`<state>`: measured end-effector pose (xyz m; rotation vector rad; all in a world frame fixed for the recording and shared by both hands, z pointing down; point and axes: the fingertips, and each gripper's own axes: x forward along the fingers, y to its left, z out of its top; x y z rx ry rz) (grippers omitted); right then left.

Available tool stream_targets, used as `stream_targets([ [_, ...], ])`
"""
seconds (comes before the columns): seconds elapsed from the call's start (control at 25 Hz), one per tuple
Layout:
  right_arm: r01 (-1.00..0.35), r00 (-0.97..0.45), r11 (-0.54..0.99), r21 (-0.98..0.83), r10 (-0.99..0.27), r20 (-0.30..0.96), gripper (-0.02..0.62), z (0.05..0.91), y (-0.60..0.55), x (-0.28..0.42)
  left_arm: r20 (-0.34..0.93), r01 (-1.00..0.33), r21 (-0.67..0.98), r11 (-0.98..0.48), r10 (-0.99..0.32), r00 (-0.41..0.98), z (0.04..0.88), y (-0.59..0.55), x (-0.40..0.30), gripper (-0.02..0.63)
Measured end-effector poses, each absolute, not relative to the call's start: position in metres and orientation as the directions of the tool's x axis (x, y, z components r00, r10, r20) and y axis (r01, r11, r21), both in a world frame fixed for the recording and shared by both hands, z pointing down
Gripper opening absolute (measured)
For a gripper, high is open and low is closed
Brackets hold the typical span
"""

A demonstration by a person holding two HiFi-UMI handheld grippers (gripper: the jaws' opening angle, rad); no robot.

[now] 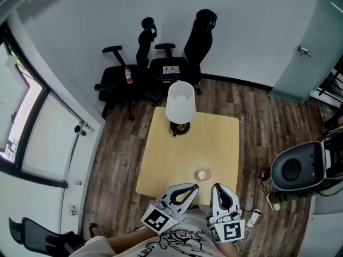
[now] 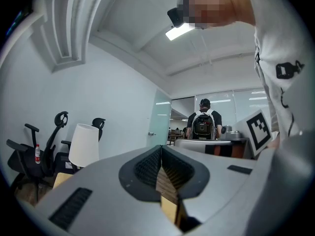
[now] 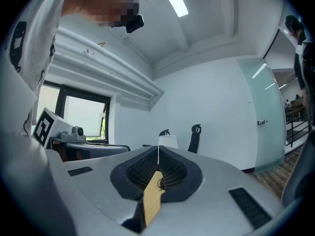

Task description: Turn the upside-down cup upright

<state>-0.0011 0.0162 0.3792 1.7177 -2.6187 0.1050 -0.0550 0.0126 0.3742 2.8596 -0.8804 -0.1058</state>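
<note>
Both grippers are parked at the near edge of the table. The left gripper (image 1: 192, 188) and right gripper (image 1: 218, 188) each have their jaws pressed fully together, with nothing in either one. The cup (image 1: 202, 174) sits on the table just past their tips, pretty much between the two. It's tiny from here, so honestly I can't tell which end is up.

My worry is that closed jaws going in would just shove it. It looks light, so I'd guess it could skid or tip and roll off that near edge. The jaws need to open first. A shallow pinch on the rim could also let it pop out mid-flip.

The table (image 1: 161, 143) is pale wood, bare apart from a white-shaded lamp (image 1: 180, 103) at the far side, well apart from the cup. There's a dark plank floor (image 1: 257, 116), black office chairs (image 1: 161, 68) against the wall, and a frosted glass door (image 1: 316, 52) on the right.
</note>
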Motion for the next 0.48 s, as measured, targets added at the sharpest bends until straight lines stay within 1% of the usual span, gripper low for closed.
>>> stream_targets([
  [0.48, -0.905, -0.426, 0.425, -0.031, -0.904, 0.033, 0.023, 0.372, -0.012, 0.039, -0.027, -0.579, 0.14, -0.803, -0.587, 0.809, 0.368, -0.024, -0.022, 0.011],
])
